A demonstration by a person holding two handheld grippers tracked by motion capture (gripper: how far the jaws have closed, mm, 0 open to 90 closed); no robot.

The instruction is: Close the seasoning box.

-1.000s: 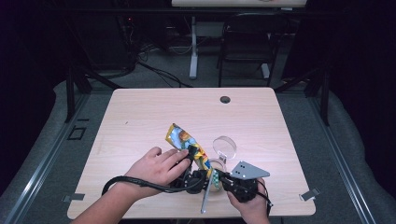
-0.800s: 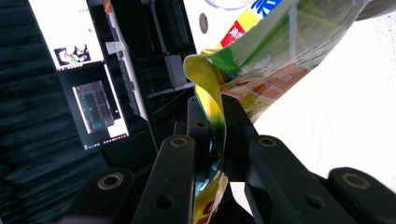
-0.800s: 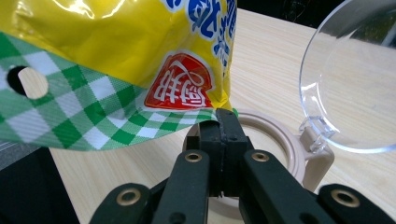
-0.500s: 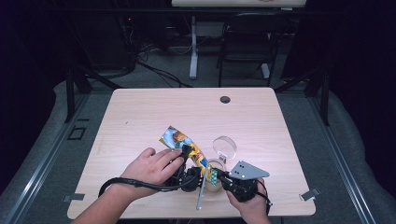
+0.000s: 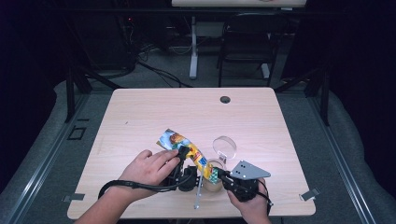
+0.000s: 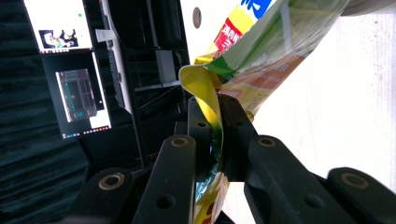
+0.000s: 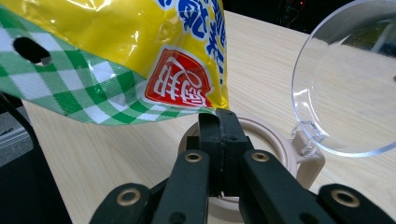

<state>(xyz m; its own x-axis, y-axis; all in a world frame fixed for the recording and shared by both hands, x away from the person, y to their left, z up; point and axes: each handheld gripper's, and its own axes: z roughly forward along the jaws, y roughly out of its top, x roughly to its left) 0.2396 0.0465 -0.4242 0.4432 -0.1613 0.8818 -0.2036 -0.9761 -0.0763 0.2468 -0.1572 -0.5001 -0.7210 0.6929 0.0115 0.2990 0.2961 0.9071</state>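
A yellow snack bag [image 5: 180, 142] with a green-checked end [image 7: 93, 100] hangs tilted over a beige jar [image 5: 212, 183] near the table's front edge. The jar's clear round lid [image 5: 224, 145] stands flipped open behind it [image 7: 345, 88]. My left gripper [image 5: 183, 157] is shut on the bag's yellow edge [image 6: 205, 93], with the foil pinched between its jaws [image 6: 217, 123]. My right gripper [image 5: 220, 177] comes in from the right and is shut at the bag's lower checked edge [image 7: 218, 116], right above the jar's mouth [image 7: 275, 140].
A thin grey metal stick [image 5: 198, 192] lies in front of the jar. The light wood table [image 5: 140, 116] has a dark cable hole [image 5: 225, 99] at the back. Chairs and desk legs stand in the dark beyond the table, and monitors [image 6: 65, 28] glow there.
The bag's upper end has swung a little to the left with the left hand. The right gripper has stayed by the jar.
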